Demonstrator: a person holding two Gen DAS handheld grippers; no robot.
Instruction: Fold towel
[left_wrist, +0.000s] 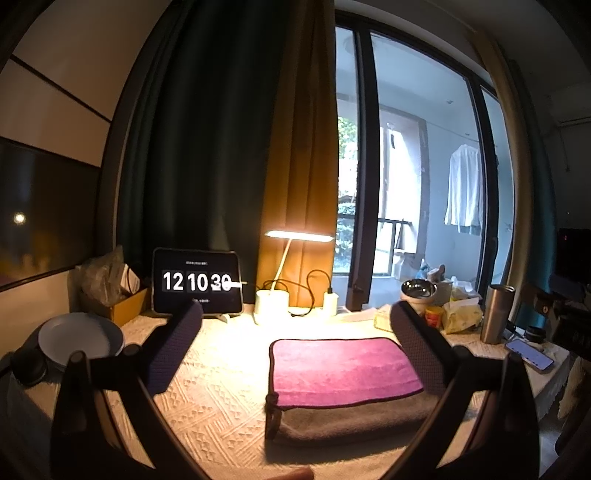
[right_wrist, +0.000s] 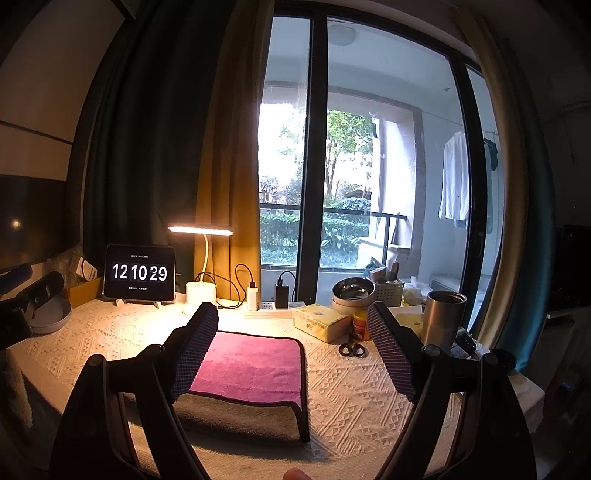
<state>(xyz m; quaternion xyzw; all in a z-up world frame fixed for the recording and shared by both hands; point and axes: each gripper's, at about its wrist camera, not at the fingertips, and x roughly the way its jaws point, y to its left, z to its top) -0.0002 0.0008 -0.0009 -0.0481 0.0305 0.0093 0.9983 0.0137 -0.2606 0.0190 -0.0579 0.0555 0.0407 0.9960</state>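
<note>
The towel (left_wrist: 343, 373) lies folded on the white textured table cover, magenta side up over a grey layer, with a dark hem. It also shows in the right wrist view (right_wrist: 255, 365). My left gripper (left_wrist: 295, 343) is open and empty, held above the table with the towel under its right finger. My right gripper (right_wrist: 291, 350) is open and empty, above the towel's right edge; its left finger hides part of the towel.
A tablet clock (left_wrist: 197, 282), a lit desk lamp (left_wrist: 299, 236) and chargers stand at the back. A plate (left_wrist: 79, 338) lies left. A steel tumbler (right_wrist: 441, 317), steel bowl (right_wrist: 352, 290), tissue box (right_wrist: 321, 321), small jar and phone (left_wrist: 528, 354) crowd the right.
</note>
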